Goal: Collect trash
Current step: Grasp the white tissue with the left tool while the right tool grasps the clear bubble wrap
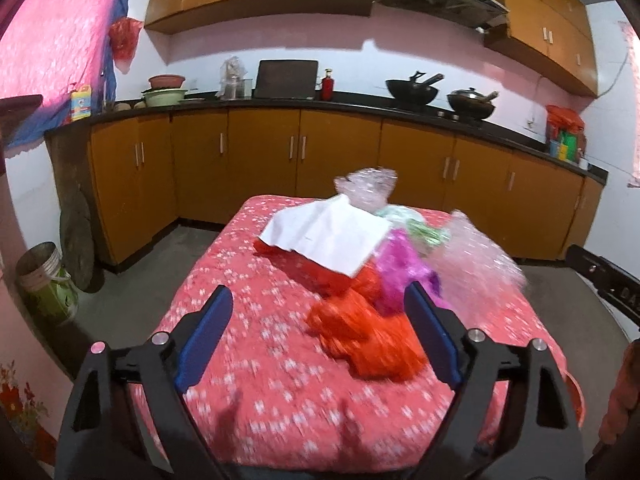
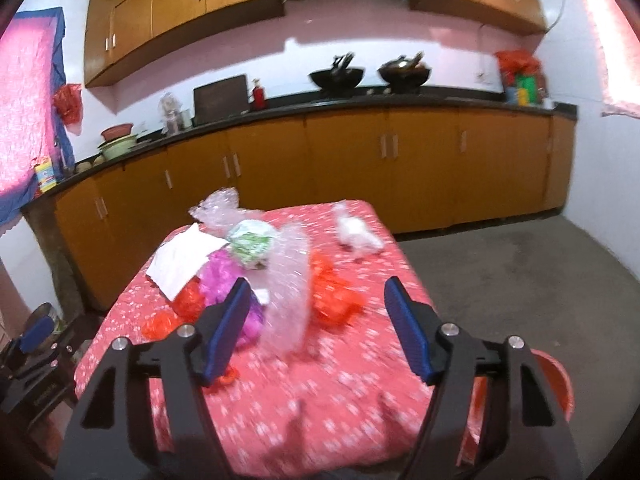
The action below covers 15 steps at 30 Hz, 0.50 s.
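Blue-padded tools (image 1: 320, 320) (image 2: 316, 320) angled over trash (image 1: 360, 332)

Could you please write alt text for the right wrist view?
The open right gripper hovers over a red floral tablecloth strewn with trash: bubble wrap, red plastic bags, white paper. Orange kitchen cabinets stand behind.

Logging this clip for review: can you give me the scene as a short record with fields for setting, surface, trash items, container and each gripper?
setting: kitchen, brown cabinets behind
surface: table under red floral cloth
trash: white paper, red plastic bag, purple wrapper, clear plastic wrap, green-white wrapper, white crumpled piece
container: red basin at the table's near right edge
left gripper: open, nothing held, red bag just ahead
right gripper: open, nothing held, clear wrap ahead
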Available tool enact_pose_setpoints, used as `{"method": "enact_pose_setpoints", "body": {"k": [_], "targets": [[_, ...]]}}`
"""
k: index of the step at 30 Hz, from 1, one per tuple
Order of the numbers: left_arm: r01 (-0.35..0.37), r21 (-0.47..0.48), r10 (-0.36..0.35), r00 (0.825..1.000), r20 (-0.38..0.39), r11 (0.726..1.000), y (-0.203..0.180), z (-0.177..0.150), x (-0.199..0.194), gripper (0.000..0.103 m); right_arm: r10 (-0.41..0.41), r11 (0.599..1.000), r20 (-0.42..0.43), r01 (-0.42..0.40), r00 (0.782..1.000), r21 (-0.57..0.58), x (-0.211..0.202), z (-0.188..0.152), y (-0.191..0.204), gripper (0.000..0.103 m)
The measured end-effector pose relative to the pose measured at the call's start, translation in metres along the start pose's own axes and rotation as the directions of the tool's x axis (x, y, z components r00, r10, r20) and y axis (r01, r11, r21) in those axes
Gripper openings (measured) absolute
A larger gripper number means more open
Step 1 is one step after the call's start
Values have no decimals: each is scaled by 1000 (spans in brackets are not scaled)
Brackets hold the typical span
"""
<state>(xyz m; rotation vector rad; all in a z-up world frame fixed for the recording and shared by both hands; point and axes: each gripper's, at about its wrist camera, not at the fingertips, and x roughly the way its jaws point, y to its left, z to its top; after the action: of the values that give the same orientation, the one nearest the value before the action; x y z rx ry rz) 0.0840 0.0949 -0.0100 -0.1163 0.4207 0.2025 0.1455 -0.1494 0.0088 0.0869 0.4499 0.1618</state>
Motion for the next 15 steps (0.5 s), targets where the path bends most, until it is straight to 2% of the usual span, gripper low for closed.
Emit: {"method": "enact_pose_setpoints", "body": {"k": [6,11,13,15], "targets": [[11,-50,-13,999,-51,999,14,17,52,87,-10,1000,-95,10,995,-4,74,8,12,68],[17,10,-16,998,-64,1000,3,26,80,87,-29,999,-153,22,988,-47,114,2,14,67],[20,39,-18,998,-64,999,0,29,91,87,-36,997,-168,25,985,-71,124,-1,16,58],[23,63,-18,997,-75,998,-5,32,103,86,-34,996,-195,18,980,-86,133,-5,17,26]]}}
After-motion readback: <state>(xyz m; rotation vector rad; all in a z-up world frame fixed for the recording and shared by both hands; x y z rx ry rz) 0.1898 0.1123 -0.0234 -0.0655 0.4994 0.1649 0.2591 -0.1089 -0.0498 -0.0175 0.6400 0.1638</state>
